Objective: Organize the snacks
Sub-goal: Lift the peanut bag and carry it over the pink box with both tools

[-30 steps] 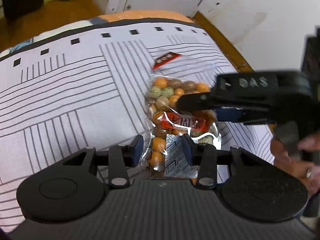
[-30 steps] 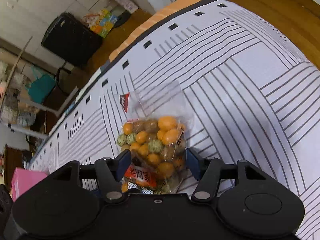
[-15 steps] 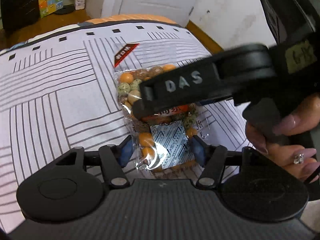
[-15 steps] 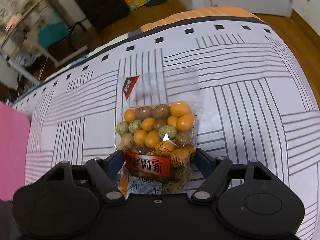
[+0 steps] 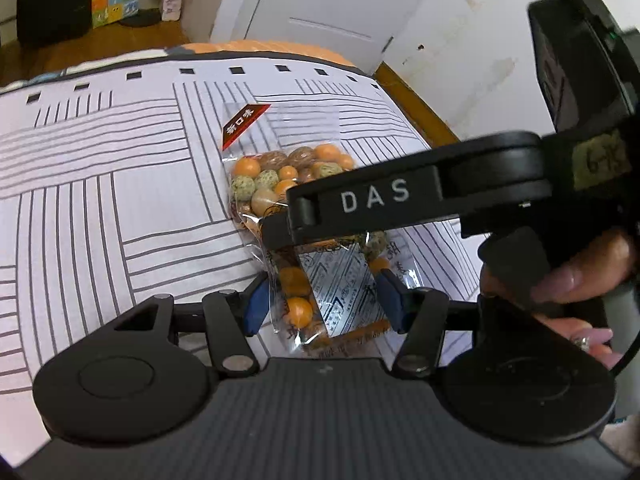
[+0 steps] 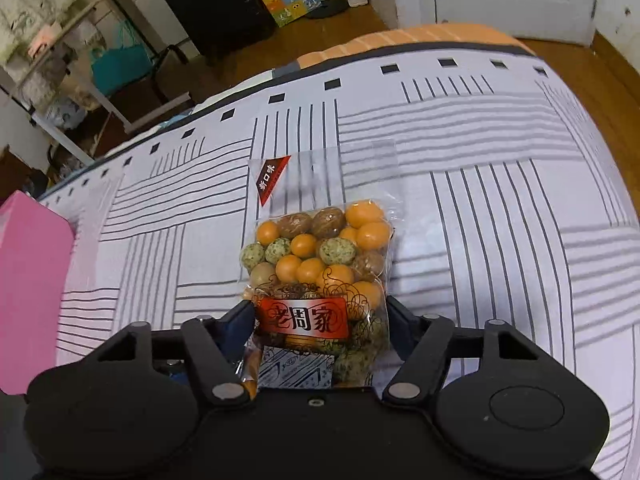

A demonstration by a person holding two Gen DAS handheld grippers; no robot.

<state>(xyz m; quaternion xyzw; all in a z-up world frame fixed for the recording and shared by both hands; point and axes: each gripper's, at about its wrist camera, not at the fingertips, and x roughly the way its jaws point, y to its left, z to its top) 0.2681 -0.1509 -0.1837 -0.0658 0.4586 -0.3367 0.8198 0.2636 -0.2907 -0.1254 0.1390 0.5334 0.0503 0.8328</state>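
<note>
Straddling the snack bag (image 6: 320, 280) with both tongs, I have the grasp step in hand. Right tongs (image 6: 320, 320), just closing, touch its sides; left tongs (image 5: 324, 300), also closing, stand clear. The bag lies flat on the bed (image 6: 500, 200). Next: squeeze, then lift level.

Black hand-held gripper (image 5: 322, 300), blue pads, white "DAS" lettering

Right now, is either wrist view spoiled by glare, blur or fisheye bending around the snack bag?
Left wrist view: glare whitens the silver sachet inside the snack bag, and the right gripper blocks the bag's middle. Right wrist view: the bag is sharp and evenly lit and its red label is readable. Both views bow the striped bedcover toward the edges.
</note>
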